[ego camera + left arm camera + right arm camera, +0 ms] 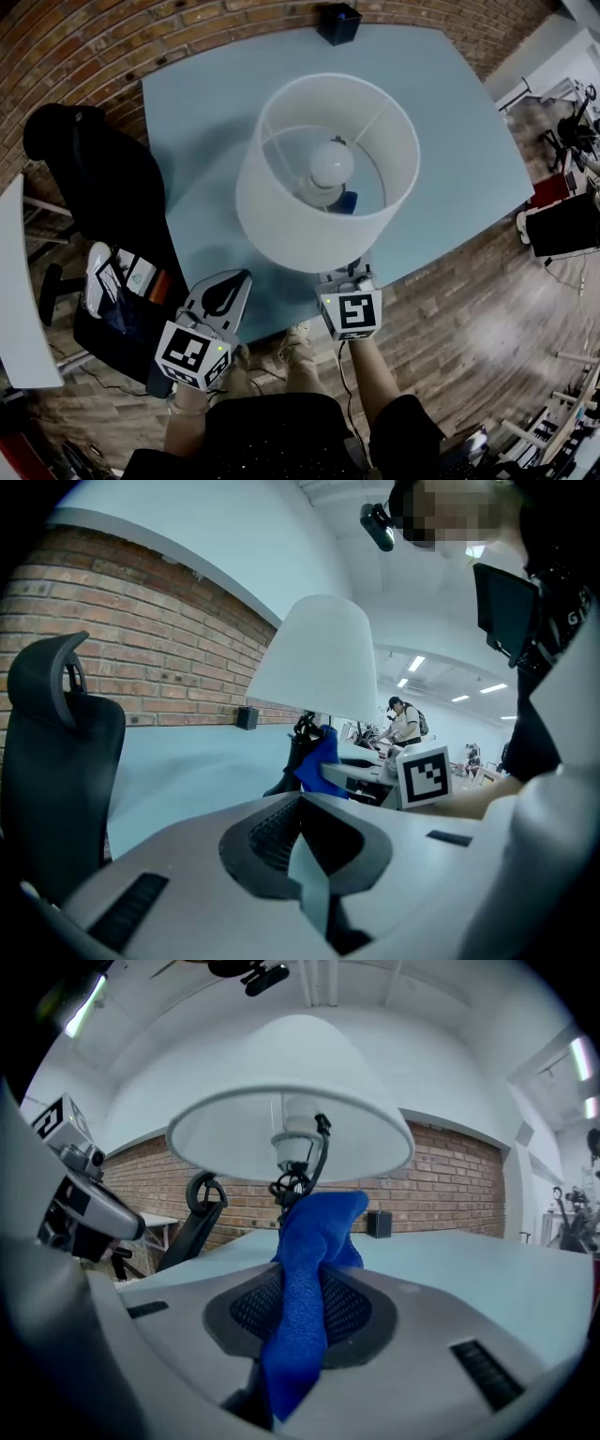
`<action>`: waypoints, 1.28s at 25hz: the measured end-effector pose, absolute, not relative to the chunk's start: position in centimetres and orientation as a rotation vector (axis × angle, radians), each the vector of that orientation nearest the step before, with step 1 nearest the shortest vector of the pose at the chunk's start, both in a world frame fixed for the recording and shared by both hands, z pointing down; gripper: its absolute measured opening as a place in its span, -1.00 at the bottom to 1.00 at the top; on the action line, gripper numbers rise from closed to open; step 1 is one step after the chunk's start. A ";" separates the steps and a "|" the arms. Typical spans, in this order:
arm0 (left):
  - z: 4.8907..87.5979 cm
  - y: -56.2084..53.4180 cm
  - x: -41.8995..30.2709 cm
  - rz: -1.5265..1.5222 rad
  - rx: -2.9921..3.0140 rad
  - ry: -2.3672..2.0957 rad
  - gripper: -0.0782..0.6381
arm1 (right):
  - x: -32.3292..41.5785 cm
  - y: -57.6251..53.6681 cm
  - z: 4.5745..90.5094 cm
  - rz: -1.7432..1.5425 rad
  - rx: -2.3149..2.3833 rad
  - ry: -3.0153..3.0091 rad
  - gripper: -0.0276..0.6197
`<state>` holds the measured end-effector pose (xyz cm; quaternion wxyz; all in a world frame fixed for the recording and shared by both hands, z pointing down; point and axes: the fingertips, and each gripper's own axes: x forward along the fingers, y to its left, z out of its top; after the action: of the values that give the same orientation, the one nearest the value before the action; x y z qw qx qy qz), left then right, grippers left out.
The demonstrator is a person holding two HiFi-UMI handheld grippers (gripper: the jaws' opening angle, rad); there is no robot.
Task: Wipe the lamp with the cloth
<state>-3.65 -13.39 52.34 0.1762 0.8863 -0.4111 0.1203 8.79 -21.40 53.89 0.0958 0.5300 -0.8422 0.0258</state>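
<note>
The lamp stands mid-table with a wide white shade [328,169] and a bulb [331,162] inside. My right gripper [349,274] reaches under the shade's near rim, shut on a blue cloth [309,1269]. The cloth's free end rises against the black stem [295,1162] below the shade [291,1082]. In the left gripper view the cloth [319,757] lies against the dark stand [296,761] under the shade [314,658]. My left gripper [223,292] hangs at the table's near edge, left of the lamp, shut and holding nothing [305,803].
The light blue table [450,141] has a small black box [337,22] at its far edge by the brick wall. A black office chair [94,178] stands at the left. Desks and a person [405,722] are far behind.
</note>
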 end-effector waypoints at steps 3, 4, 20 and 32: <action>52.7 -13.6 -3.7 0.342 2.499 -1.169 -0.76 | 8.8 -21.9 55.8 0.130 1.533 -2.453 -0.64; 52.8 -13.6 -3.7 0.341 2.495 -1.172 -0.76 | 8.8 -22.1 56.3 0.139 1.521 -2.441 -0.64; 52.6 -13.6 -3.9 0.368 2.490 -1.202 -0.76 | 12.0 -19.9 57.7 0.340 1.353 -2.472 -0.64; 52.7 -13.5 -3.0 0.380 2.400 -1.278 -0.76 | 16.2 -28.0 51.8 1.394 1.004 -3.183 -0.64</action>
<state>-2.99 -13.51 52.68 0.1968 0.8572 -0.4562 0.1357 16.21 -27.99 51.80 -0.2353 0.2699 -0.8553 0.3745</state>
